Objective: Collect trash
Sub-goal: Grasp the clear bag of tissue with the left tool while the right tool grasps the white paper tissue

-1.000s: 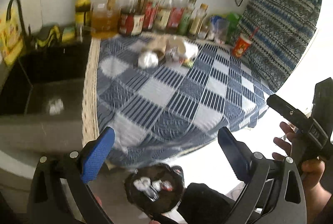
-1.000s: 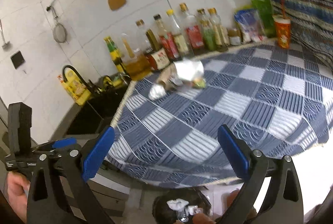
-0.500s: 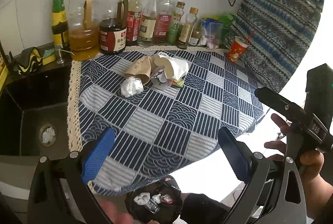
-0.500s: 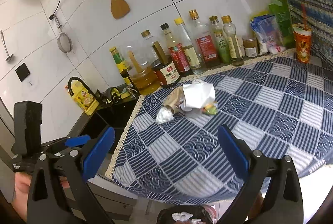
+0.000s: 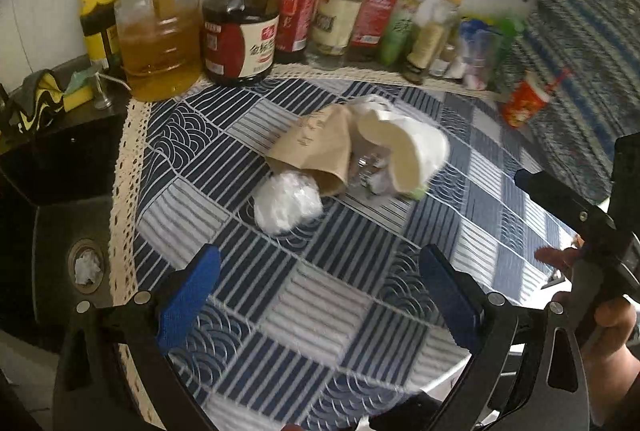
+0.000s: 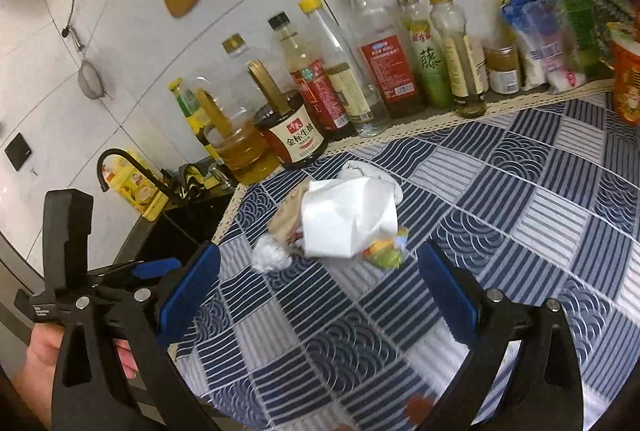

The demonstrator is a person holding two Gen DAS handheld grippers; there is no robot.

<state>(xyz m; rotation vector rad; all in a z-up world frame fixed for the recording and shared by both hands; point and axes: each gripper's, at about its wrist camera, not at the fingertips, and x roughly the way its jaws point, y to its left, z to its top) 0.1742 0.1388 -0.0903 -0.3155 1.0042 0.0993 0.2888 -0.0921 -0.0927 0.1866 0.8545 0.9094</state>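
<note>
A heap of trash lies on the blue checked tablecloth (image 5: 336,295): a crumpled clear plastic wad (image 5: 286,201), a brown paper cup (image 5: 316,147) on its side, a white paper bag (image 5: 404,149) and a green-yellow wrapper (image 6: 386,251). In the right wrist view the white paper bag (image 6: 348,217) covers most of the heap, with the plastic wad (image 6: 270,255) to its left. My left gripper (image 5: 320,295) hangs open above the cloth, short of the wad. My right gripper (image 6: 320,291) is open too, close in front of the bag and wrapper. Neither holds anything.
A row of sauce and oil bottles (image 5: 240,43) lines the back wall. A red paper cup (image 5: 524,103) stands at the right. A black sink (image 5: 60,231) with white paper at its drain (image 5: 86,267) borders the cloth's left edge. A person's hand (image 5: 608,323) grips the right tool.
Both grippers have risen from beside the table edge and moved in over the cloth toward the heap. The black bin with trash below has dropped out of view.
</note>
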